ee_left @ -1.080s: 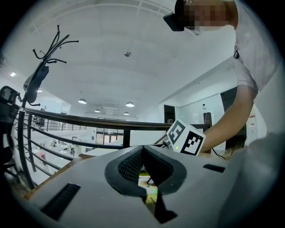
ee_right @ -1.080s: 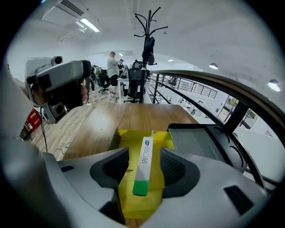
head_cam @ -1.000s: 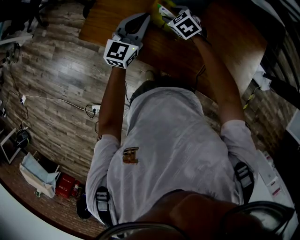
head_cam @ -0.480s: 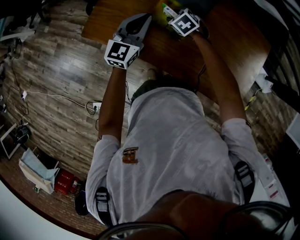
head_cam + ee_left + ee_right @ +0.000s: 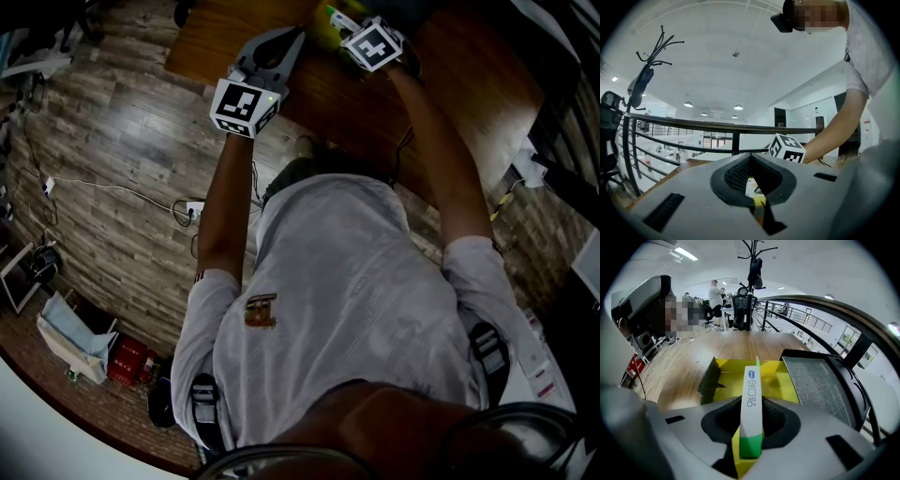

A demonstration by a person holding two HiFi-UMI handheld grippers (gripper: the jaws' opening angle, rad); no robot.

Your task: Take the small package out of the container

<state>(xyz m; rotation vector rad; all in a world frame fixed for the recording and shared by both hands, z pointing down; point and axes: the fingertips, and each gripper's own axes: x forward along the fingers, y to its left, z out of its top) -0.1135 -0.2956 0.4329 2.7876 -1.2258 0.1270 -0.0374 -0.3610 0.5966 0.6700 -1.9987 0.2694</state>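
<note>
Jaws on the right gripper (image 5: 751, 411) are closing in on the small package (image 5: 751, 390) right now, and the pads are looking like they're already squeezing its flat sides. It's a thin white pack with a green end, standing on its edge and poking out past the jaws. It's hanging right over the open yellow box (image 5: 785, 380), though I can't tell if its bottom edge is down inside. That box is sitting on the wooden table (image 5: 740, 341), just beside a dark grey mat (image 5: 820, 380). The left gripper (image 5: 292, 39) is reaching in at the box from the person's left, jaws drawn together. Some yellow is showing through the gap, but I can't tell if it's actually pinching the box edge.
</note>
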